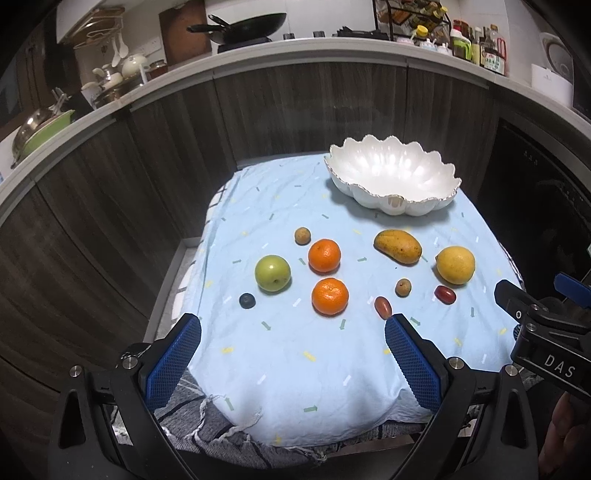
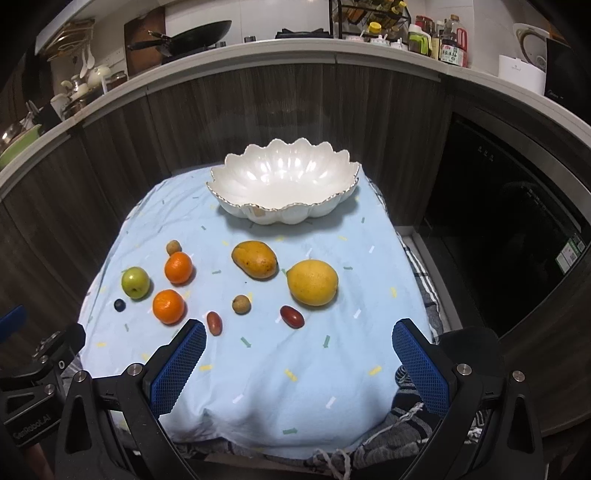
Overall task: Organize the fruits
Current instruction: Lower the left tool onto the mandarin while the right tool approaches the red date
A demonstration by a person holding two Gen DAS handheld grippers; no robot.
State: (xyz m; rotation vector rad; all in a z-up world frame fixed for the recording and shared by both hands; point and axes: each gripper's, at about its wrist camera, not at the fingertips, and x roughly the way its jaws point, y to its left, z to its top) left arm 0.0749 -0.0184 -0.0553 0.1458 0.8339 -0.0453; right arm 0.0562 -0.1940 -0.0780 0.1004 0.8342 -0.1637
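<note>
A white scalloped bowl (image 1: pixel 392 176) (image 2: pixel 282 184) stands empty at the back of a light blue cloth (image 1: pixel 314 362). In front of it lie a green apple (image 1: pixel 272 273), two oranges (image 1: pixel 324 255) (image 1: pixel 330 296), a mango (image 1: pixel 397 246), a lemon (image 1: pixel 455 264), two small brown fruits (image 1: pixel 302 235) (image 1: pixel 403 287), two red dates (image 1: pixel 383 307) (image 1: pixel 444 294) and a blueberry (image 1: pixel 247 300). My left gripper (image 1: pixel 293 334) is open and empty above the cloth's front. My right gripper (image 2: pixel 299 338) is open and empty, near the lemon (image 2: pixel 312 282).
The cloth covers a small table with a striped grey towel (image 1: pixel 221 424) under its front edge. Dark wood cabinet fronts (image 1: pixel 295 110) curve behind. A counter above holds a wok (image 1: pixel 243 27), bottles (image 1: pixel 480 44) and dishes. A dark appliance (image 2: pixel 517 229) stands at the right.
</note>
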